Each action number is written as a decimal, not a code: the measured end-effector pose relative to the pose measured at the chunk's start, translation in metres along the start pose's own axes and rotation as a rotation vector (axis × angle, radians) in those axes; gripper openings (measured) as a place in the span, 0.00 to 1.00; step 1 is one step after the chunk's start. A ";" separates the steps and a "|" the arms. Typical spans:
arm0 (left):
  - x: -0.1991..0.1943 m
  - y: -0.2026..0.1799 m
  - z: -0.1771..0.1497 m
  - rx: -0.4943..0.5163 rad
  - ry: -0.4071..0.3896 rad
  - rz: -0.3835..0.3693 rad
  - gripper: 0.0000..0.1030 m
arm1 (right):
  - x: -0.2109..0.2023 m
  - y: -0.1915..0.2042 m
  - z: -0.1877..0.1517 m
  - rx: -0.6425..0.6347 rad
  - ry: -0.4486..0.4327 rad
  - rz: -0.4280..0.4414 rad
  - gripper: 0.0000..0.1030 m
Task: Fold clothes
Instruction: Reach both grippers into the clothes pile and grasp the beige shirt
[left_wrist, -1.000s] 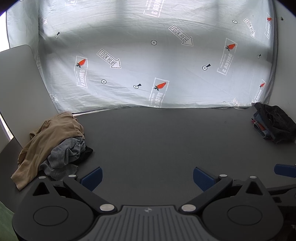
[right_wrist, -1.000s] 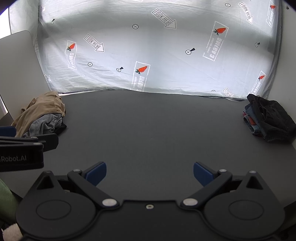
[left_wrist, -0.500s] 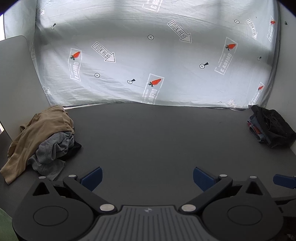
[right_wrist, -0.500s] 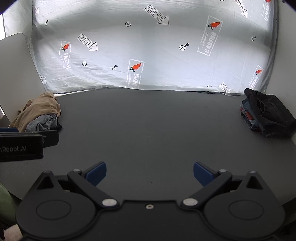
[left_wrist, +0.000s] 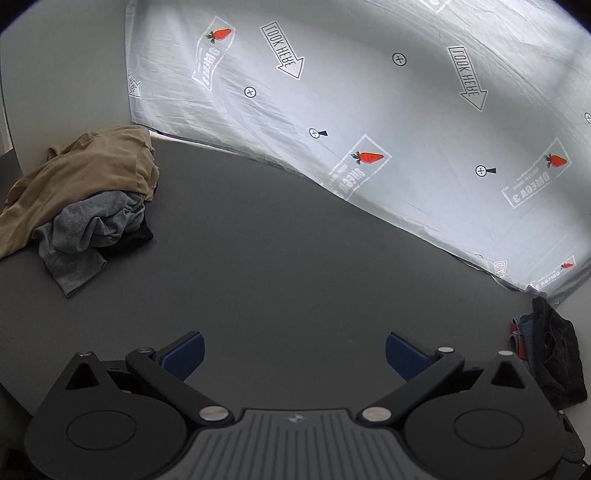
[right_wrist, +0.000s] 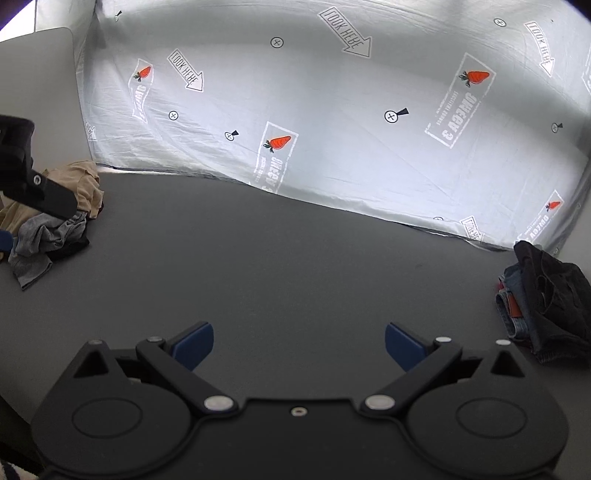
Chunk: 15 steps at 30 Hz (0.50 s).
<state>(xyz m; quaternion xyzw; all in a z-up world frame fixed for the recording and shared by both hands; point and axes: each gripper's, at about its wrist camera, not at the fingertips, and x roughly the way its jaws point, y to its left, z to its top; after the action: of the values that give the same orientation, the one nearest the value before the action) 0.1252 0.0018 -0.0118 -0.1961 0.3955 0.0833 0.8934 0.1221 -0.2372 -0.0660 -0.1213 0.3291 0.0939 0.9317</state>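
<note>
A loose heap of clothes lies at the table's left: a tan garment (left_wrist: 85, 170) on top, a grey one (left_wrist: 88, 229) under it and a black piece below. The heap (right_wrist: 55, 225) also shows at the left of the right wrist view, partly behind the left gripper's body (right_wrist: 33, 184). A stack of dark folded clothes (right_wrist: 543, 295) sits at the right edge, seen also as the stack (left_wrist: 546, 347) in the left wrist view. My left gripper (left_wrist: 293, 350) is open over bare table, right of the heap. My right gripper (right_wrist: 299, 345) is open, nothing between its blue pads.
The dark grey table (left_wrist: 295, 266) runs between the heap and the stack. A pale printed sheet (right_wrist: 332, 129) with carrots and arrows hangs along the far edge. A light grey panel (right_wrist: 37, 81) stands at the far left.
Both grippers have tilted and swung left. The left one has moved closer to the heap, which looks larger now. Both stay open.
</note>
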 end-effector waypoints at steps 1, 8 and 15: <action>0.002 0.006 0.006 -0.018 -0.011 0.022 1.00 | 0.009 0.006 0.004 -0.035 0.003 0.019 0.93; 0.017 0.089 0.047 -0.207 -0.028 0.058 1.00 | 0.060 0.064 0.055 -0.159 0.001 0.162 0.81; 0.044 0.207 0.100 -0.270 -0.109 0.151 1.00 | 0.108 0.168 0.126 -0.151 -0.032 0.295 0.45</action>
<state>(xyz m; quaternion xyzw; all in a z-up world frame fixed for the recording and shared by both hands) 0.1595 0.2318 -0.0421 -0.2793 0.3452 0.2134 0.8702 0.2366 -0.0309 -0.0670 -0.1399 0.3207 0.2560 0.9011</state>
